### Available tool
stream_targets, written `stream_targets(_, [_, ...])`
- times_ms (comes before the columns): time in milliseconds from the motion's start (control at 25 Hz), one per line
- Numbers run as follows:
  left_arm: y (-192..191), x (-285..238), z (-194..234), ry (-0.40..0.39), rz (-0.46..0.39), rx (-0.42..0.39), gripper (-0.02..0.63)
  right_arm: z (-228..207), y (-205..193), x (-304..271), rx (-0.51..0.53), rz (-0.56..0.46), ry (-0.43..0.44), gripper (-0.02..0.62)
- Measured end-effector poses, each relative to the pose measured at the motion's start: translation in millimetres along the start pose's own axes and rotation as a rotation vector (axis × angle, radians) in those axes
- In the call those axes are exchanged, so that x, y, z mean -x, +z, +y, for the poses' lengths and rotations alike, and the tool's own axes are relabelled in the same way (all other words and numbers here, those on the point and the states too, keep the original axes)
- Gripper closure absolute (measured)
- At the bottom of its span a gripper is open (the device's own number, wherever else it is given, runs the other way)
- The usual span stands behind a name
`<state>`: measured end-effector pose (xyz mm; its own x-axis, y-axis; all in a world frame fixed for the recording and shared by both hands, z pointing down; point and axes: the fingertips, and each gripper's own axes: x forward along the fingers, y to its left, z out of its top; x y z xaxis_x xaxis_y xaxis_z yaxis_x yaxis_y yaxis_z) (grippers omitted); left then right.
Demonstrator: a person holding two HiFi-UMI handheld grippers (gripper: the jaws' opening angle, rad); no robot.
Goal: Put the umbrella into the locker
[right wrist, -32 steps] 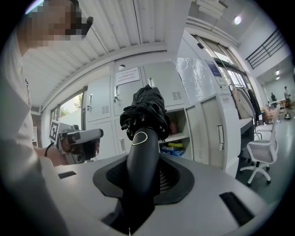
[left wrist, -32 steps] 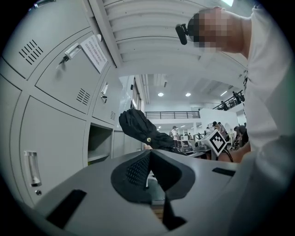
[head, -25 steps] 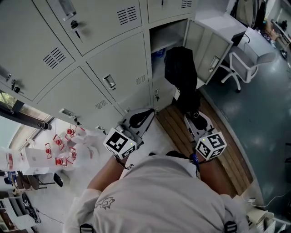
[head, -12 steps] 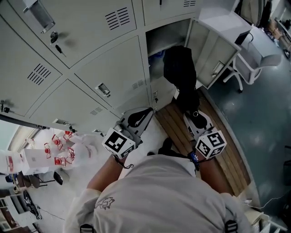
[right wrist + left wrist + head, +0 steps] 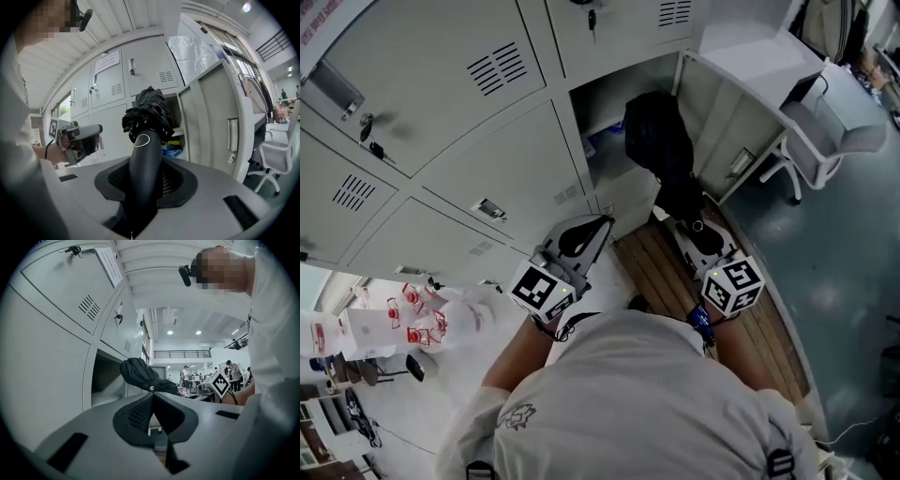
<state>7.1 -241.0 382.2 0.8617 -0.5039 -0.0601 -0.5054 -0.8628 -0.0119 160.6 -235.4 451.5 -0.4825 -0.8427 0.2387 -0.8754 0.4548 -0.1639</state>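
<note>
The right tool [image 5: 695, 228] was clenched on the handle of the folded black umbrella [image 5: 656, 141]. It held the umbrella out toward the open locker [image 5: 609, 98], with the bundled canopy at the compartment's mouth, beside the swung-out door [image 5: 727, 117]. The left tool [image 5: 596, 227] had its 2 jaws pressed together on nothing, in front of the closed lockers. Something blue [image 5: 171, 151] lay inside the open compartment.
</note>
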Motion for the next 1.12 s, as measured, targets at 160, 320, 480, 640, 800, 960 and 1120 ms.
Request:
stream_targets(160, [1.4, -14.6, 5.6, 0.039, -0.003, -0.022, 0.595, -22.9, -3.2, -9.3, -0.002, 0.039, 0.015, 0.456])
stream_targets(320, [-1.9, -26.9, 9.2, 0.045, 0.003, -0.014, 0.595, -35.8, -4.9, -16.8, -0.021, 0.056, 0.022, 0.454])
stream_targets(480, [-1.8, -37.8, 14.1, 0.047, 0.001, -0.009, 0.595, -45.7, -3.0, -28.1, -0.018, 0.078, 0.023, 0.454])
stream_targets(640, [-4.6, -47.3, 19.3, 0.037, 0.004, -0.007, 0.595, -55.0, -1.1, -40.1, -0.008, 0.099, 0.015, 0.454])
stream_targets(800, [-7.9, -54.7, 24.0, 0.035, 0.008, -0.004, 0.595, -63.4, 4.0, -54.9, -0.001, 0.115, 0.010, 0.454])
stream_targets(960, [-10.0, -57.8, 32.7, 0.041, 0.011, -0.002, 0.595, -68.9, 11.7, -73.7, 0.006, 0.125, 0.010, 0.454])
stream_targets(1120, [-16.0, -60.6, 43.3, 0.049, 0.019, 0.002, 0.595, -70.4, 21.8, -94.1, 0.020, 0.124, 0.018, 0.453])
